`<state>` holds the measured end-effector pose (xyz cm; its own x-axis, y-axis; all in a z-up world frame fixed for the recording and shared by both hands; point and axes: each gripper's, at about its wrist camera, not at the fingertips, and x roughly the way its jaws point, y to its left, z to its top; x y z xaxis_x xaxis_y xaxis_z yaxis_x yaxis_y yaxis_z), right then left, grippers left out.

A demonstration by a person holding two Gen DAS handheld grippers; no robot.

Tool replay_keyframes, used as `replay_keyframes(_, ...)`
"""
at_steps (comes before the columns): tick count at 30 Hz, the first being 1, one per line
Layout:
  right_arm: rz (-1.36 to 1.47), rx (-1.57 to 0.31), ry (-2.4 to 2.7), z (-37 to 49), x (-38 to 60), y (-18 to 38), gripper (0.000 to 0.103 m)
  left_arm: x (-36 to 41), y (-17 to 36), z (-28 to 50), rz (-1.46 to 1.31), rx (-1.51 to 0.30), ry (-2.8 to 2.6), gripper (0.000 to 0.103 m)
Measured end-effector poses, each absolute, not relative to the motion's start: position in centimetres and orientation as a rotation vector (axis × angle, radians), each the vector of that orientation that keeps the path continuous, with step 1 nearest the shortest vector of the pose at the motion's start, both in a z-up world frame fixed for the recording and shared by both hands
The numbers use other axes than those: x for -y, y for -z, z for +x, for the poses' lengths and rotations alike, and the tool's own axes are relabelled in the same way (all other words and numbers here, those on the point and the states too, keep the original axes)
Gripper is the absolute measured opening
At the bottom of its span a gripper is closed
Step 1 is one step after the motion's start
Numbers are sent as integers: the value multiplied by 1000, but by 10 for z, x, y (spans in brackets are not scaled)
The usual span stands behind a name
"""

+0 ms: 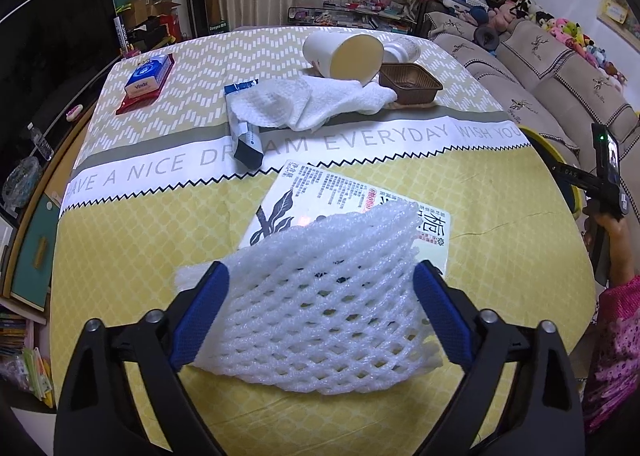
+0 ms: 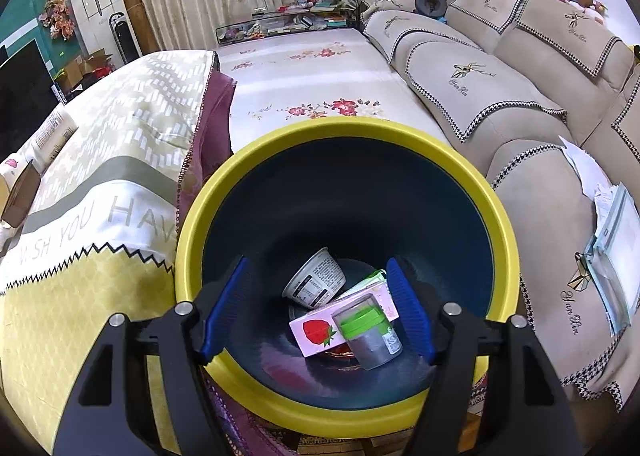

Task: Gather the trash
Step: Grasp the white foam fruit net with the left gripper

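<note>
Closing on the foam fruit net (image 1: 320, 308) is the step in hand, as I read it. My left gripper (image 1: 320, 312) has its blue pads either side of the white mesh sleeve, spread wide; the left pad sits against the net's edge, the right pad looks just clear of it. I would not call it held yet.

Net lies on the yellow tablecloth (image 1: 120, 256), its far end draped over a printed flat packet (image 1: 332, 192). Risk: pinching packet and net together. I'd keep the fingertips low on the near half, where only cloth is underneath, and squeeze until the mesh buckles. Foam is springy and light, so a firm, full close is needed; it should compress a lot before it grips.

Right gripper (image 2: 316, 308) hangs over the yellow-rimmed bin (image 2: 224, 176), fingers apart, nothing between them. Inside the bin: a yoghurt cup (image 2: 316, 280), a strawberry carton (image 2: 320, 330), a green-lidded jar (image 2: 370, 336). The bin stands beside the table's right edge, so the carry is short.

Still on the table, farther off: crumpled tissue (image 1: 304, 104), a blue wrapper (image 1: 246, 136), a tipped paper cup (image 1: 344, 56), a brown tray (image 1: 410, 86).

Lift straight up after closing, check the packet stays down.
</note>
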<state>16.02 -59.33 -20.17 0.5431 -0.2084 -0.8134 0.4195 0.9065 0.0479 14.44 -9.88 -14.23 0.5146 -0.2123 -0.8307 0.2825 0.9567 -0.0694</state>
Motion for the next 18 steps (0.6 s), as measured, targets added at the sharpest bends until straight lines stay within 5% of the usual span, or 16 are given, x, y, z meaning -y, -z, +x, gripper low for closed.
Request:
replay_keyframes(10,242,-883,356,149,581,185,67,81,129,136,33,-979,325,45)
replay_keyframes(18,225,-848,344,135,573,167,67,71,90,126,21,-901,339,42)
